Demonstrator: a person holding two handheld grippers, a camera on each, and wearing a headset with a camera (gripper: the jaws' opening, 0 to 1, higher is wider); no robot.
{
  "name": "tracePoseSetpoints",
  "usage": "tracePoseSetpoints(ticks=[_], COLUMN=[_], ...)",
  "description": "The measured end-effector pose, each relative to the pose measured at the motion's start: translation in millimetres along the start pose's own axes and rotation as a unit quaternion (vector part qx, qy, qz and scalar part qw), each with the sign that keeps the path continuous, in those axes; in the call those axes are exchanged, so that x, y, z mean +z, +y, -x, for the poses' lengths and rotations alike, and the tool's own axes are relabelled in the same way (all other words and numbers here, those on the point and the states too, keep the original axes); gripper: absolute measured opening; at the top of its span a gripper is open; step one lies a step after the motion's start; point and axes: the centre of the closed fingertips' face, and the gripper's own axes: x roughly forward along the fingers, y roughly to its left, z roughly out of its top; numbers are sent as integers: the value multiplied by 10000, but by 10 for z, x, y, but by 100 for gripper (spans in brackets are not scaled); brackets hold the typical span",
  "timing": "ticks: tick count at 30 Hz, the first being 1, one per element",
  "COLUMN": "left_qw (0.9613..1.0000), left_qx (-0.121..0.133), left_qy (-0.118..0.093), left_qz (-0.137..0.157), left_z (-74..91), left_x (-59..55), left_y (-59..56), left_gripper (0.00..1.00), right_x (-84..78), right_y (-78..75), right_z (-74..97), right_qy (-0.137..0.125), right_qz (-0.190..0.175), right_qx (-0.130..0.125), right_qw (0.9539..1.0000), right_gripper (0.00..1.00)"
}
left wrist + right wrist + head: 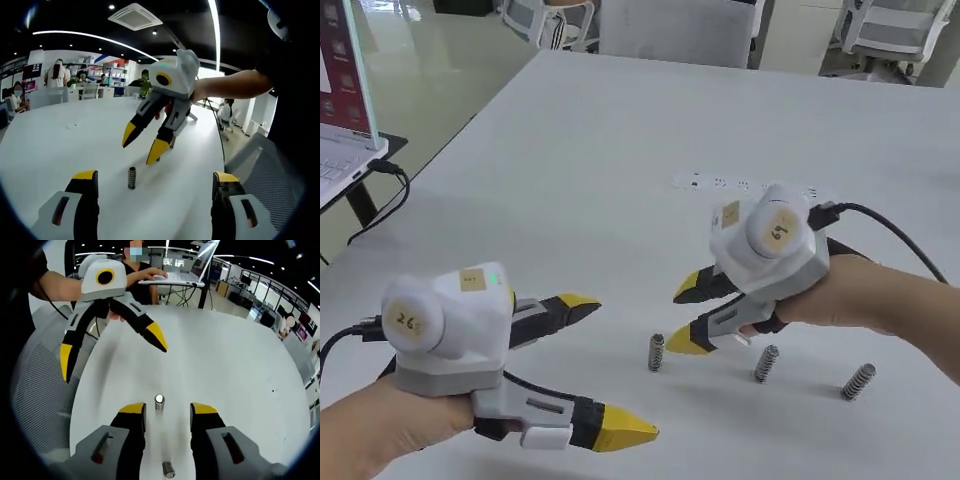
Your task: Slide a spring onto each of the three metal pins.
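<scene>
Hovering the right white-and-grey gripper (682, 318) low over the white bench (620, 170), with its yellow-tipped jaws apart and empty, aiming at the leftmost upright grey coil spring (656, 352), just ahead of the tips and untouched. Showing, in the right gripper view, a shiny round metal pin top (159, 399) at that coil's upper end, so probably threaded already. Holding the left white-and-grey gripper (617, 366) well apart from the row, with jaws spread wide and gripping nothing. Standing upright further along the bench: the middle grey coil spring (766, 363) and the right-hand grey coil spring (858, 381), with any pins inside too small to make out. Judging the careful way on: closing lightly on the coil's sides, not its tip; keeping it vertical; easing straight down until seated; bracing with the left jaws against tipping such slender, seemingly unanchored pieces
</scene>
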Motion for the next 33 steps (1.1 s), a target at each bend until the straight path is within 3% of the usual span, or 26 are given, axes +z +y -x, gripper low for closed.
tracePoseSetpoints(ticks=[4, 9, 12, 15, 18, 20, 23, 26, 31, 33], left_qw=[10000, 10000, 9999, 9999, 9999, 9998, 9997, 9996, 9992, 9991], left_qx=[1, -34, -36, -40, -30, -40, -37, -32, -15, 7], left_qy=[18, 2, -5, -40, -75, -113, -164, -224, -311, -339], left_qz=[-32, -79, -96, -114, -146, -136, -161, -180, -242, -259], left_z=[-31, -62, -75, -93, -109, -115, -131, -137, -84, -57], left_x=[6, 35, 48, 78, 106, 123, 145, 184, 234, 248], left_y=[-1, -34, -36, -47, -54, -60, -63, -80, -115, -126], left_gripper=[91, 92, 92, 93, 93, 94, 96, 98, 98, 98], right_x=[-52, -116, -141, -143, -135, -179, -294, -396, -643, -757], right_y=[-17, 9, 37, 52, 77, 110, 157, 170, 305, 374], right_z=[148, 415, 585, 785, 1014, 1114, 1192, 1271, 1418, 1445], right_qy=[-303, -917, -1317, -1741, -2169, -2266, -2185, -2189, -2254, -2187], right_qz=[-219, -425, -551, -736, -946, -1045, -1071, -1167, -1663, -1792], right_qx=[-257, -629, -765, -935, -1118, -1175, -1209, -1319, -1439, -1463], right_qw=[9990, 9929, 9868, 9775, 9651, 9612, 9624, 9597, 9491, 9480], right_gripper=[35, 34, 36, 38, 41, 47, 50, 55, 70, 77])
